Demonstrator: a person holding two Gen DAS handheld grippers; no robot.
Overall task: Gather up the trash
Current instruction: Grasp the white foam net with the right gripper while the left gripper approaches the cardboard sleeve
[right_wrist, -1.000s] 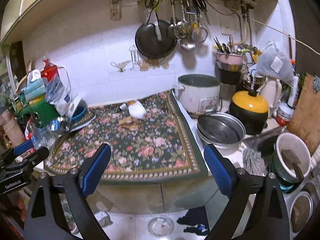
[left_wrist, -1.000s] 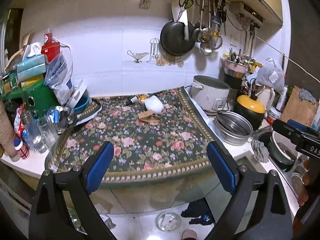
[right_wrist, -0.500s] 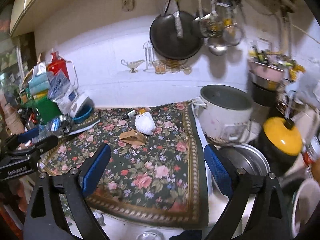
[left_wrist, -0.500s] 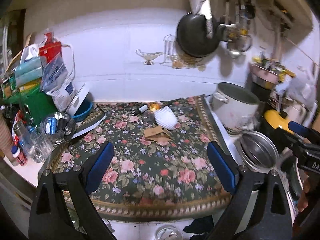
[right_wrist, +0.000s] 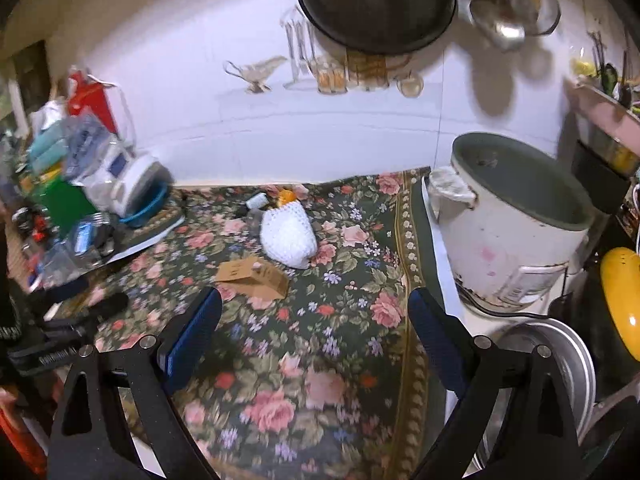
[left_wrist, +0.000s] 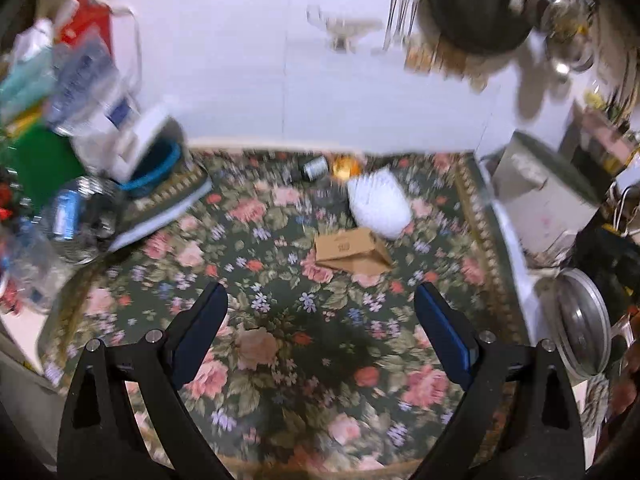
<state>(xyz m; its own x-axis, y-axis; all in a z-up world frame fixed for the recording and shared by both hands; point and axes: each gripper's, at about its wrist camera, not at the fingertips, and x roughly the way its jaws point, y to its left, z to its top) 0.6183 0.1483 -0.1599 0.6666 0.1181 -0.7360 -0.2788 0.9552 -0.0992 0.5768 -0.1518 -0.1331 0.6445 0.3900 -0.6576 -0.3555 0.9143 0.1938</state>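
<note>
A flattened brown cardboard box (left_wrist: 352,251) lies on the floral cloth (left_wrist: 304,344), with a white foam net sleeve (left_wrist: 378,204) just behind it, then a small dark bottle (left_wrist: 314,168) and an orange item (left_wrist: 346,166) near the wall. The same box (right_wrist: 252,276), sleeve (right_wrist: 288,234) and bottle (right_wrist: 256,201) show in the right wrist view. My left gripper (left_wrist: 322,330) is open and empty above the cloth, short of the box. My right gripper (right_wrist: 314,330) is open and empty, right of the box. The left gripper's body also shows at the left in the right wrist view (right_wrist: 60,344).
A white rice cooker (right_wrist: 508,232) and steel pans (right_wrist: 556,360) stand right of the cloth. A yellow-lidded pot (right_wrist: 624,312) sits at far right. Bags, a green box (left_wrist: 40,160), a blue bowl (left_wrist: 156,168) and jars crowd the left. A black pan (right_wrist: 372,0) hangs on the wall.
Both grippers have moved forward over the counter toward the box and the sleeve, which now look larger. The floor below the counter edge is out of view. Both stay open.
</note>
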